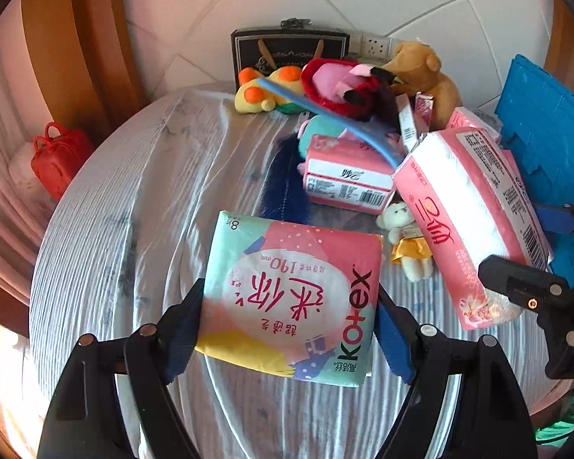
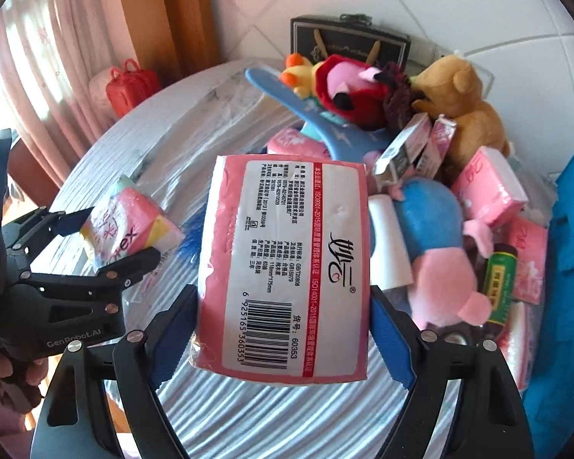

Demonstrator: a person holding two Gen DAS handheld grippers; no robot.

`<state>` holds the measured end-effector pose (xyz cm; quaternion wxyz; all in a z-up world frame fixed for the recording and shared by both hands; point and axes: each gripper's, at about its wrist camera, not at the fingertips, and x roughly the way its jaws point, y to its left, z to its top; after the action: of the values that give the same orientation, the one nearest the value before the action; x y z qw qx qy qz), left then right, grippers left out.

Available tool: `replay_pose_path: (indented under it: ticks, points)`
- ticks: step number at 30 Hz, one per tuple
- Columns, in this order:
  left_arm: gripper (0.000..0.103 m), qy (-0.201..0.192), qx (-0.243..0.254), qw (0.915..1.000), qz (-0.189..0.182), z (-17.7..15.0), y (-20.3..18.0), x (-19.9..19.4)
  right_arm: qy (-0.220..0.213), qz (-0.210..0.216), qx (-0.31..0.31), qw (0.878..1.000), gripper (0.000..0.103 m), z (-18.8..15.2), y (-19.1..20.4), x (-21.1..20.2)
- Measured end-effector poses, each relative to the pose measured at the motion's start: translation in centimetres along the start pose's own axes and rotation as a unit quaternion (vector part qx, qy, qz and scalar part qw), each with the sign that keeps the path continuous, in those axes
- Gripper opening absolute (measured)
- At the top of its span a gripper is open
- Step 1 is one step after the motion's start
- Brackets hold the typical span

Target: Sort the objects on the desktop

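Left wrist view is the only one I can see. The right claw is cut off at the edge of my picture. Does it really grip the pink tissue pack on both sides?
Observer: Yes. In the right wrist view the right claw has both blue pads pressed on the sides of the pink plastic tissue pack.
Operator: What does that pack hide from me?
Observer: A small green bottle with a dark cap lies beside a blue and pink plush toy.
Operator: And my own claw, from outside?
Observer: The left claw has one dark finger on each side of the pastel Kotex pad packet, which is tilted.
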<state>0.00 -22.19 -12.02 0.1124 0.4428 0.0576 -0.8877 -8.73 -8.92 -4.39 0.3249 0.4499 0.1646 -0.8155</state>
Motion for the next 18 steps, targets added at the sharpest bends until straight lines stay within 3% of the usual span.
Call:
replay_pose_path:
  ticks: [10,18]
  points:
    - [0.08,-0.074,0.034,0.9962,-0.03,2.8,-7.8,-5.8,-0.106,-0.065,0.023,0.992,0.085,-0.8,-4.8,-8.5]
    - [0.08,-0.134,0.07,0.9861,-0.069,5.0,-15.7,-9.8,-0.181,-0.118,0.05,0.975,0.085,-2.8,-10.2,-16.7]
